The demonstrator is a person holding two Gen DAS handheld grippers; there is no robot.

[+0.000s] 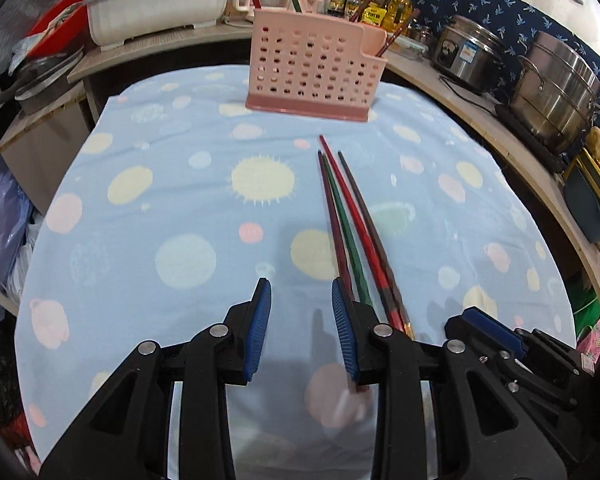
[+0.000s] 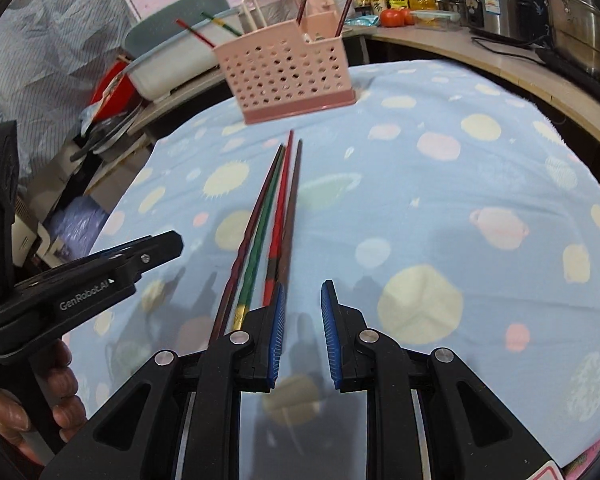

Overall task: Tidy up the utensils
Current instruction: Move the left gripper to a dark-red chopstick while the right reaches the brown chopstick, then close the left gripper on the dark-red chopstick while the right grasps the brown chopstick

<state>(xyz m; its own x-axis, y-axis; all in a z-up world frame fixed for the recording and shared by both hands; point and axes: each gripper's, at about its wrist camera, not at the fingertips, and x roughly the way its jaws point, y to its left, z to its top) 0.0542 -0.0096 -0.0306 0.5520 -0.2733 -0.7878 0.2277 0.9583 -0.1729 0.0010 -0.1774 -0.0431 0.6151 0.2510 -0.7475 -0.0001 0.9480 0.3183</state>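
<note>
Step in hand, by my read: approach for pickup. Four chopsticks (image 1: 352, 232) lie side by side on the spotted cloth over the worktop (image 1: 148, 184), tips toward the pink utensil holder (image 1: 314, 68) at 12 o'clock, which already has a few sticks standing in it.

Left claw (image 1: 302, 320) is released, nothing between its pads; the bundle's butt ends pass just at its 3 o'clock side. Right claw (image 2: 302, 320) is also parted w/ a narrower gap, nothing gripped; the sticks run by at its 9 o'clock side.

Next move prob. needs one claw shifted sideways over a single stick, then closing on it.

Hard to tell: butt ends are hidden behind claw fingers. Holder compartments can't be seen inside.
</note>
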